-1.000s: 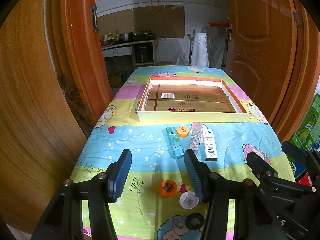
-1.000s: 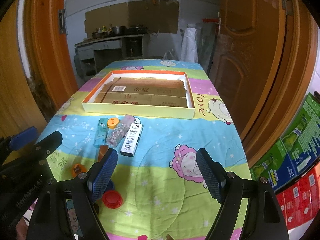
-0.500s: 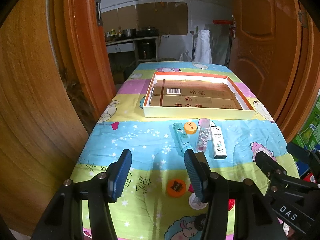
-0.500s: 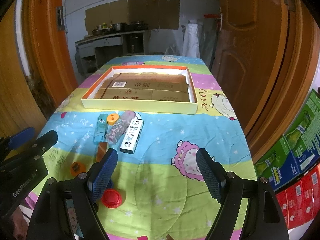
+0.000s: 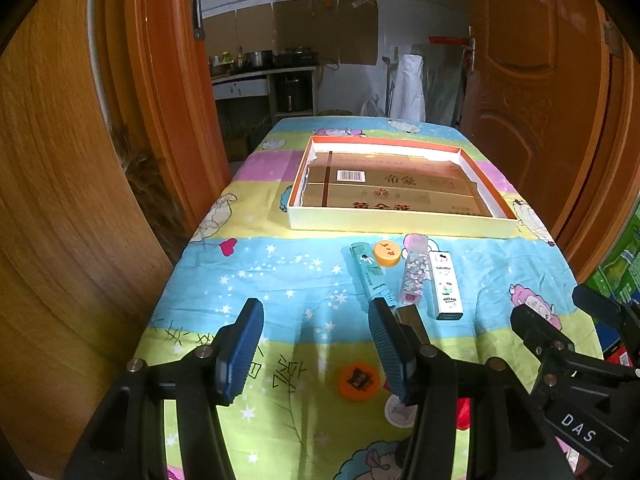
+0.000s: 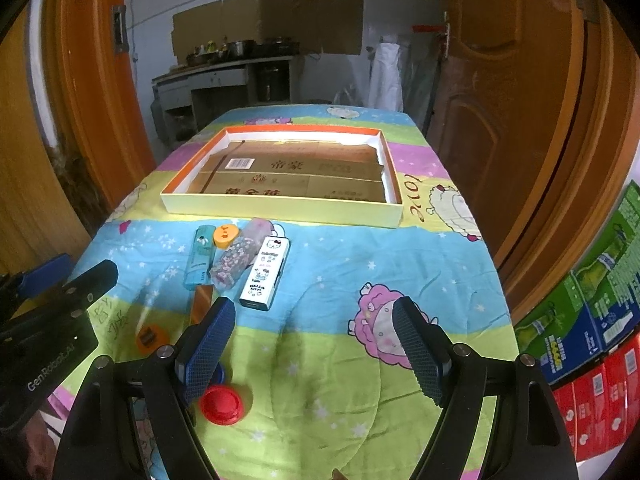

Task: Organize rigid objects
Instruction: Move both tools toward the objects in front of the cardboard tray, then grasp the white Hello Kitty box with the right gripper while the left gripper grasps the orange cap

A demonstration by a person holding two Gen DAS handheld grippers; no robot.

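**Both claws released above the scattered items**

While I hold the rig over the desk, my left claw hangs released with nothing between its blue pads. My right claw is spread wide as well, holding nothing.

At the far end of the cartoon-print cloth sits a shallow tray lined with flattened cardboard. Just in front of its near wall lie four things close together: a teal case, a small orange cap beside its far end, a sparkly pink tube, and a white Hello Kitty box next to the tube.

Nearer to me, an orange lid lies flat on the cloth between the left claw's fingers in view. From the right camera I see a red lid beside the right claw's left finger.
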